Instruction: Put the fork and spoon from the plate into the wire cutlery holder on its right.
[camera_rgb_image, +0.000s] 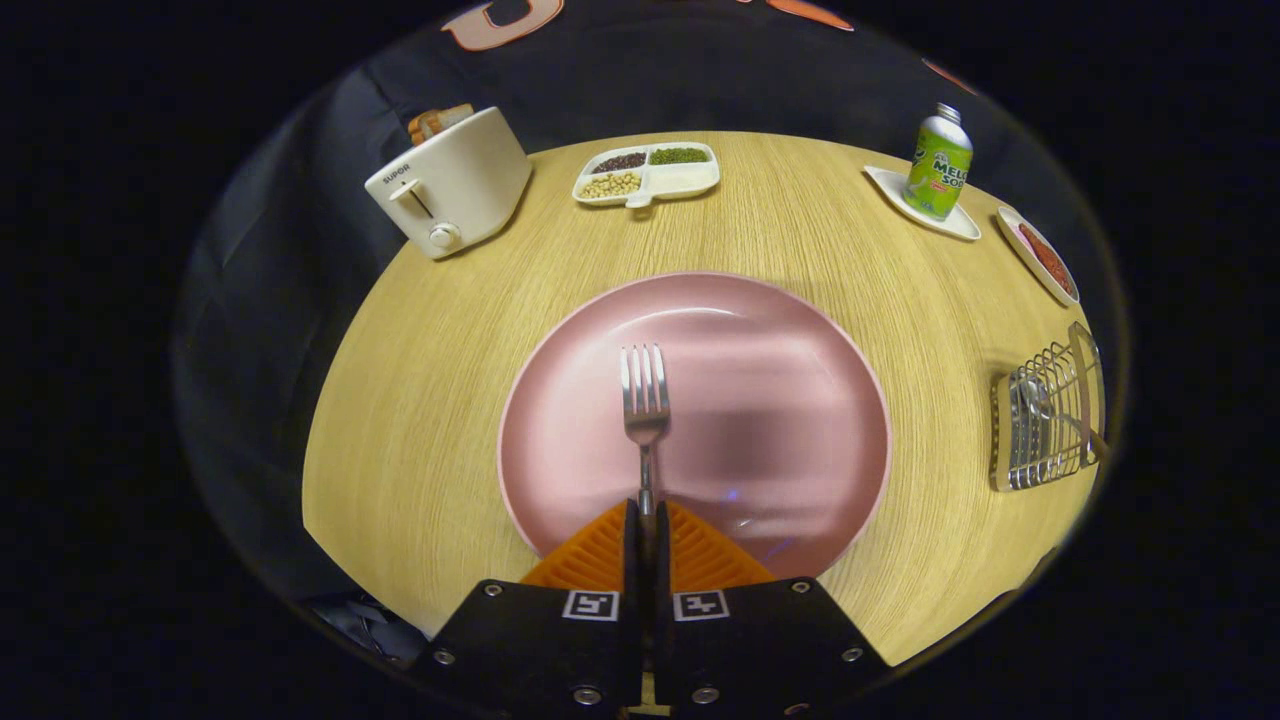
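- Closed on the fork's handle: my gripper (647, 515), both fingers pressed together with the thin stem pinched between them.
- Fork (645, 400): plain shiny metal, four tines, pointing straight ahead away from me. Neck narrows down into the fingers; the rest of the handle is hidden between them. Whether it rests on the plate or is lifted off it, I cannot tell.
- Pink plate (780, 420): round, glossy, smooth, with soft reflections across it. It lies just ahead of and under my fingertips; the fork shows over its middle.
- Wire cutlery holder (1045, 420): off to the right of my fingers, well apart from the plate, standing on the wooden table (420, 400). A piece of metal cutlery (1040, 400) already sits in it, likely the spoon, though too small to be sure.
- Pose: gripper held level and centred on the plate, fingers pointing straight forward across the table.
- Beyond the plate, far ahead: a divided tray of beans and grains (647, 172).
- Ahead to the left: a white toaster (455, 180) with bread in it.
- Ahead to the right: a green bottle (939, 165) on a small white dish, and another dish with something red (1040, 255).
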